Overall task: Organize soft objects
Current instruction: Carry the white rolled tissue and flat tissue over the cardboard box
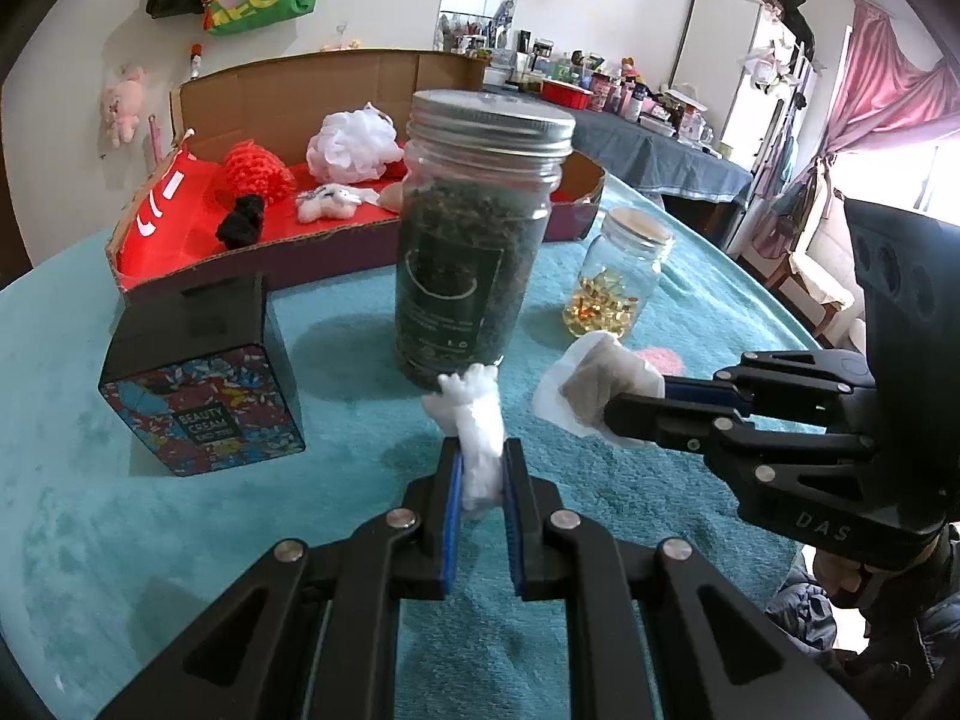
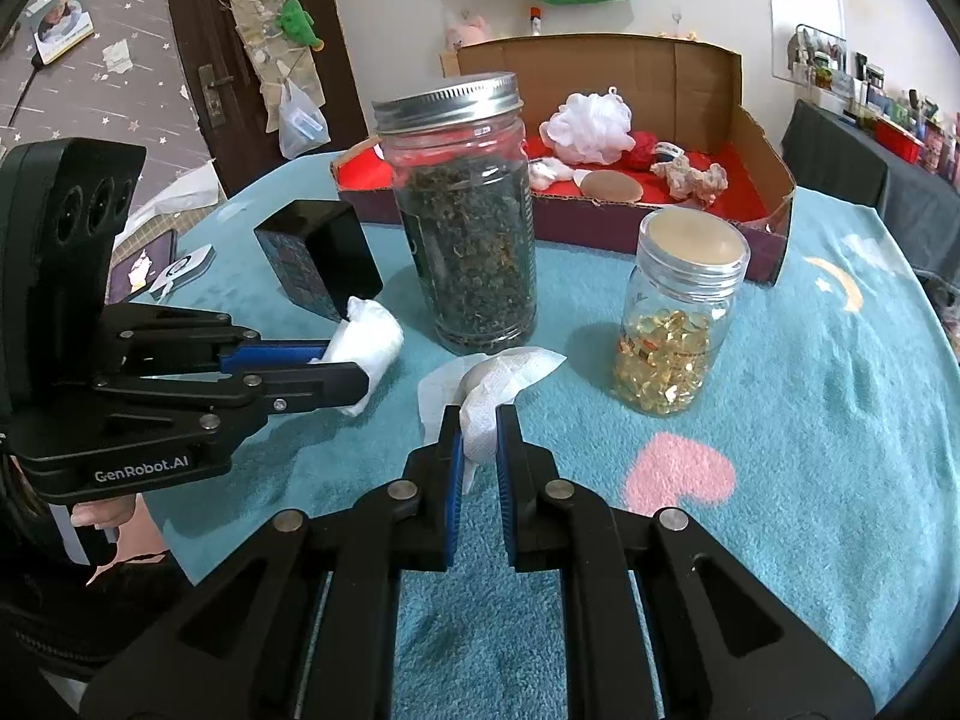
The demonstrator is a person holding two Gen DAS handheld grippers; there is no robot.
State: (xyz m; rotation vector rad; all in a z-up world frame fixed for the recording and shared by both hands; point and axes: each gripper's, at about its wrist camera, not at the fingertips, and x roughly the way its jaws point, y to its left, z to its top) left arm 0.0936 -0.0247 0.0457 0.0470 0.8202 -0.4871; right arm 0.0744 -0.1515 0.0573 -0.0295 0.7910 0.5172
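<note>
A rolled white tissue [image 1: 474, 444] is clamped in the left hand-held gripper [image 1: 483, 474], and a crumpled white tissue [image 2: 486, 402] is pinched in the right hand-held gripper [image 2: 478, 438], both just above the table [image 2: 840, 420]. Dried leaves are held in the tall metal-lidded jar [image 2: 462, 216], golden capsules in the small jar [image 2: 678, 324], and a white bath pouf [image 2: 588, 126] with other soft items in the cardboard box [image 2: 774, 180] behind.

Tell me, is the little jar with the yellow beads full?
No, only partly full. The yellow capsules pile at the bottom of the small jar; clear glass shows above them.
</note>
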